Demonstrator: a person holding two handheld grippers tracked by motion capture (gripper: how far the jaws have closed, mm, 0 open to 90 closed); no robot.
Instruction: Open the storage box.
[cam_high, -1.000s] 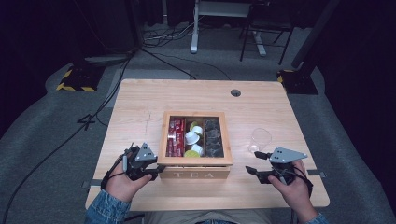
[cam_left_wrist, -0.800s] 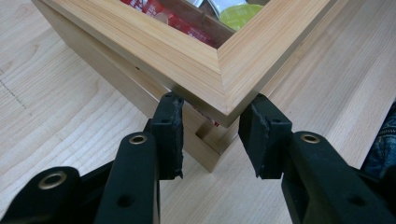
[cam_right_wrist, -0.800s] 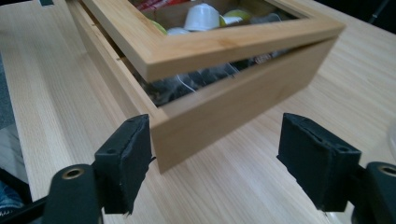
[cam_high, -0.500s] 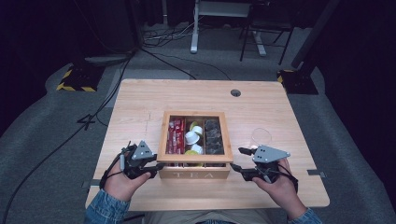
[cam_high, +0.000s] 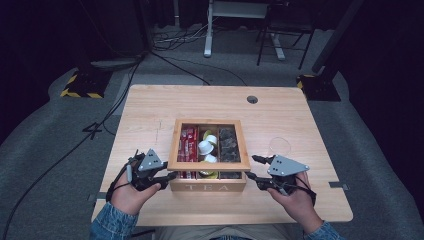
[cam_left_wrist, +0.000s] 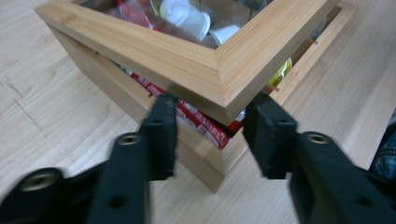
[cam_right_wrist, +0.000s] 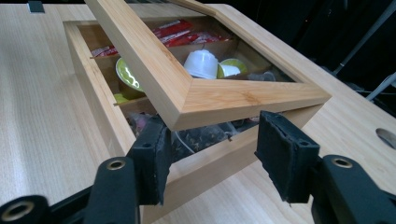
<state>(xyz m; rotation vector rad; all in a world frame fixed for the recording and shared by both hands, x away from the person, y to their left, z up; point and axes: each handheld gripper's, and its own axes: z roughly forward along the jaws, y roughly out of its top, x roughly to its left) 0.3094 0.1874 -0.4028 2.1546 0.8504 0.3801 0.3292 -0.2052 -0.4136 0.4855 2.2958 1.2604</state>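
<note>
A wooden tea box (cam_high: 208, 187) marked TEA stands at the table's front middle. Its glass-paned lid (cam_high: 173, 156) is tilted, with the front edge raised a little off the box. Inside lie red packets (cam_high: 187, 141), white and green capsules (cam_high: 206, 146) and dark tea bags (cam_high: 229, 145). My left gripper (cam_high: 169, 179) is open at the front left corner, and the lid corner (cam_left_wrist: 219, 88) sits between its jaws. My right gripper (cam_high: 251, 166) is open at the front right corner, its jaws on either side of the lid corner (cam_right_wrist: 196, 105).
A clear glass (cam_high: 280, 146) stands on the table right of the box, just beyond my right gripper. A cable hole (cam_high: 252, 99) sits near the table's far edge. Chair and desk legs stand on the floor beyond.
My right gripper has moved left from the table's right side to the box's front right corner. The left gripper has edged in closer to the front left corner.
</note>
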